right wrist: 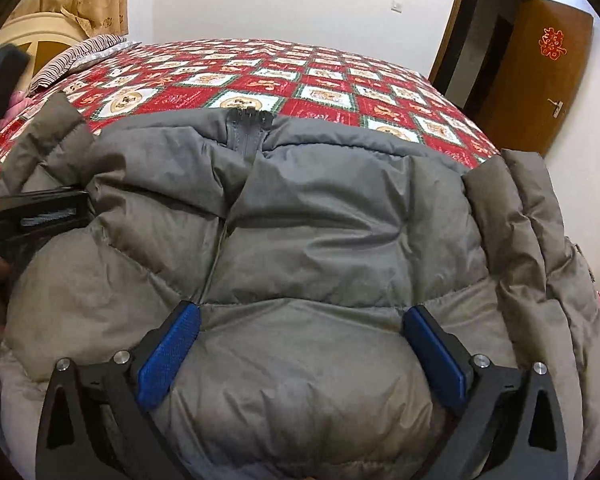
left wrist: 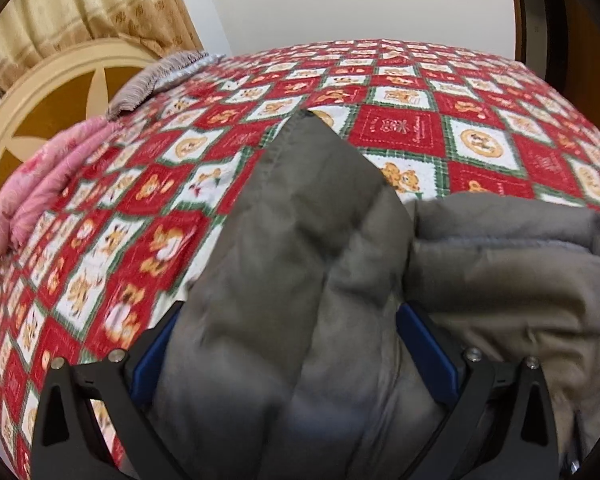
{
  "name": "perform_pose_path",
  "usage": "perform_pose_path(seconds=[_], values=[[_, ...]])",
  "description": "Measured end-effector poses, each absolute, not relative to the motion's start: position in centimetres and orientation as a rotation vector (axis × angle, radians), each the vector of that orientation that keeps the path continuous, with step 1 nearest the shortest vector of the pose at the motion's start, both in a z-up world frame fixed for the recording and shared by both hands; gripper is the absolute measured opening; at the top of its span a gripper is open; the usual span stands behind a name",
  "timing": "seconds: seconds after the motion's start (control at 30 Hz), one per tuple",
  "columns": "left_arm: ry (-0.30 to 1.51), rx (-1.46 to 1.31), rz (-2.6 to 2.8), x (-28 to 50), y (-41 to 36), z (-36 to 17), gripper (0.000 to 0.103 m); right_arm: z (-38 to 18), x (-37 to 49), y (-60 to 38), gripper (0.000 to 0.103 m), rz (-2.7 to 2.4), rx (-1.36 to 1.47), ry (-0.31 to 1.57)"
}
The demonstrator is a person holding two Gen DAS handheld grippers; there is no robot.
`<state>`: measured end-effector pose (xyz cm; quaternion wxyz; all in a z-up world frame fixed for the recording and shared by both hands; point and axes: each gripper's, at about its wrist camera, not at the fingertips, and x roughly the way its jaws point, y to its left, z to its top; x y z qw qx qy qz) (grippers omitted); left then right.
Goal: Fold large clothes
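A grey puffer jacket [right wrist: 320,220] lies front up on the bed, its zipper [right wrist: 244,140] running away from me. In the left wrist view one grey sleeve [left wrist: 300,240] fills the space between the jaws of my left gripper [left wrist: 288,320], which stand wide apart with blue pads [left wrist: 428,344] on either side of it. The jacket body [left wrist: 520,264] lies to its right. My right gripper [right wrist: 300,320] is open, its blue pads [right wrist: 168,360] resting on the jacket's lower front. The left gripper [right wrist: 36,212] shows at the left edge of the right wrist view.
The bed has a red, white and green patchwork cover [left wrist: 400,128]. A pink quilt [left wrist: 48,184] and a striped pillow [left wrist: 156,76] lie by the round headboard [left wrist: 52,92]. A wooden door [right wrist: 540,64] stands at the right. Curtains [left wrist: 92,12] hang at the left.
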<state>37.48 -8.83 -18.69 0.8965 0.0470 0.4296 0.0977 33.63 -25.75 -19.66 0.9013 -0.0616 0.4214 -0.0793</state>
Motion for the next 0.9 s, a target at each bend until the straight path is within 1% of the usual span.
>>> perform_pose_path(seconds=[0.07, 0.17, 0.23, 0.3, 0.43, 0.47, 0.63, 0.73, 0.83, 0.9], values=[[0.880, 0.085, 0.178, 35.3, -8.2, -17.3, 0.103, -19.5, 33.5, -25.8, 0.101, -0.161, -0.123, 0.879], [0.805, 0.090, 0.157, 30.3, -6.8, -15.3, 0.103, -18.3, 32.0, -25.6, 0.101, -0.163, -0.146, 0.899], [0.778, 0.098, 0.149, 27.4, -5.8, -15.0, 0.103, -17.2, 29.8, -25.3, 0.101, -0.162, -0.158, 0.876], [0.766, 0.106, 0.174, 25.2, -4.9, -15.9, 0.103, -17.1, 27.4, -24.7, 0.101, -0.147, -0.176, 0.849], [0.841, 0.084, 0.175, 25.3, -4.0, -18.8, 0.103, -19.6, 26.2, -24.2, 0.101, -0.157, -0.210, 0.817], [0.835, 0.060, 0.176, 25.2, -3.7, -19.0, 0.103, -19.8, 26.3, -24.2, 0.101, -0.163, -0.215, 0.817], [0.836, -0.002, 0.213, 23.3, -2.4, -17.9, 0.103, -18.7, 25.4, -24.5, 0.101, -0.161, -0.200, 0.849], [0.811, -0.095, 0.227, 20.0, -0.4, -17.5, 0.103, -17.4, 22.2, -24.4, 0.101, -0.164, -0.205, 0.798], [0.826, -0.170, 0.231, 17.9, 0.4, -18.1, 0.103, -18.4, 20.0, -23.9, 0.101, -0.141, -0.211, 0.789], [0.853, -0.210, 0.197, 18.2, 0.2, -18.7, 0.103, -19.6, 19.9, -23.9, 0.101, -0.138, -0.219, 0.784]])
